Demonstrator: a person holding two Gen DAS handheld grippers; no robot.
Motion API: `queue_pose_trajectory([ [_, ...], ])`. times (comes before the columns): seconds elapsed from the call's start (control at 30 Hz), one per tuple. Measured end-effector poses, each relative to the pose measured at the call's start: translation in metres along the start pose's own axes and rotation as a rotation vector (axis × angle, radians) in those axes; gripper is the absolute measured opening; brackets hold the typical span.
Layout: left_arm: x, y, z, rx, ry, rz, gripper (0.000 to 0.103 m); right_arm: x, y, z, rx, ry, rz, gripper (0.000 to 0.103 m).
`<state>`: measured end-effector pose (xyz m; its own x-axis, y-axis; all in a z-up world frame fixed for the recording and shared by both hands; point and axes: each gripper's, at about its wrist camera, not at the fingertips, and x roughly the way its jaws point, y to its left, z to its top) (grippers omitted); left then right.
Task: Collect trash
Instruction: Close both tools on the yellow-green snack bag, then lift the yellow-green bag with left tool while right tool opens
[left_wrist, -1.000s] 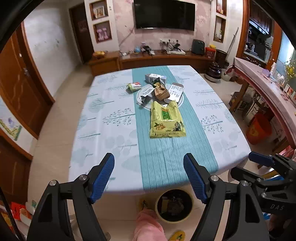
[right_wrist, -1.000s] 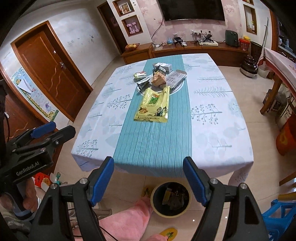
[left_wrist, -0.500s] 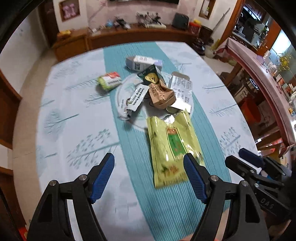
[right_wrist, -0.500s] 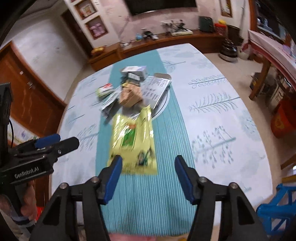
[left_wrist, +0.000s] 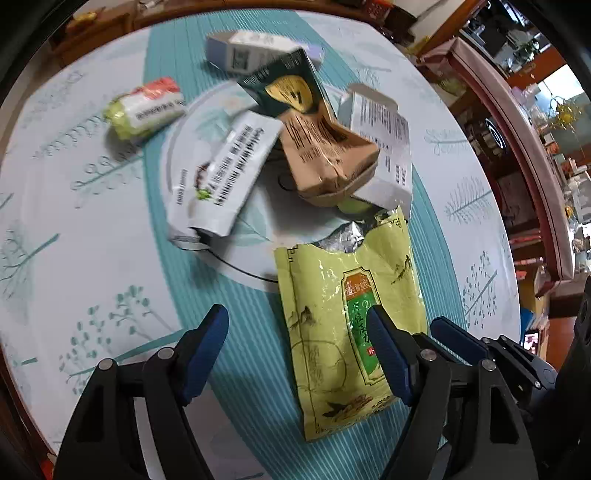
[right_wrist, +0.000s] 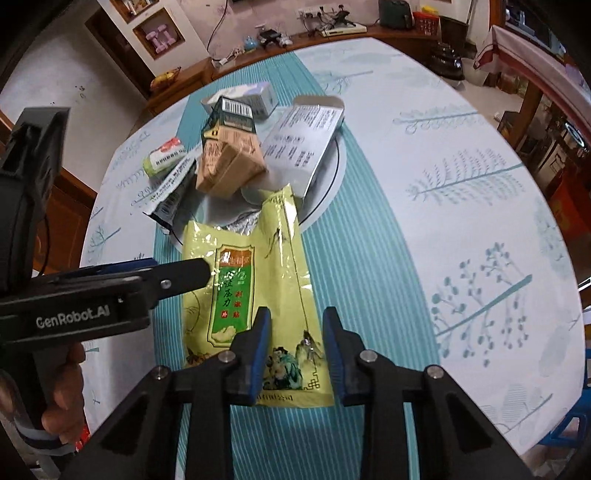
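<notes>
Both grippers moved in over the torn yellow-green pouch (right_wrist: 255, 295); right fingers (right_wrist: 258, 350) narrowed, perhaps touching; left wide.

We saw a table (right_wrist: 461, 206) under a pale leaf-print cloth with a teal stripe down its middle. A round white plate (right_wrist: 330, 184) sat on the stripe toward the far edge. A yellow-green pouch (right_wrist: 255, 280) lay flat along the stripe, and a small green-and-white packet (left_wrist: 146, 109) lay left of the plate.
</notes>
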<state>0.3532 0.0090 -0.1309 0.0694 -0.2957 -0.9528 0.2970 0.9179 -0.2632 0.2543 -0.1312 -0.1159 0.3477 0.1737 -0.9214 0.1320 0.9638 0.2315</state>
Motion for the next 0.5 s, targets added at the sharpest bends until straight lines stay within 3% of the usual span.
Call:
queue_pose_trajectory([
  [0.17, 0.009, -0.007, 0.003, 0.015, 0.015, -0.031, 0.075, 0.004, -0.003, -0.001, 0.023, 0.005, 0.014, 0.029],
  [0.23, 0.01, -0.012, 0.004, 0.024, 0.01, -0.033, 0.066, 0.005, -0.002, 0.0, 0.023, 0.008, 0.02, 0.029],
  [0.27, 0.01, -0.014, 0.004, 0.032, 0.011, -0.033, 0.057, 0.006, -0.002, 0.0, 0.022, 0.01, 0.024, 0.029],
  [0.3, 0.01, -0.017, 0.004, 0.041, 0.012, -0.032, 0.037, 0.006, -0.002, 0.0, 0.02, 0.013, 0.03, 0.029],
  [0.37, 0.015, -0.021, 0.004, 0.062, 0.04, -0.031, 0.012, 0.007, -0.001, 0.0, 0.017, 0.018, 0.031, 0.029],
  [0.5, 0.008, -0.02, 0.0, 0.066, 0.015, -0.024, 0.004, 0.008, 0.0, 0.002, 0.021, 0.032, 0.036, 0.029],
])
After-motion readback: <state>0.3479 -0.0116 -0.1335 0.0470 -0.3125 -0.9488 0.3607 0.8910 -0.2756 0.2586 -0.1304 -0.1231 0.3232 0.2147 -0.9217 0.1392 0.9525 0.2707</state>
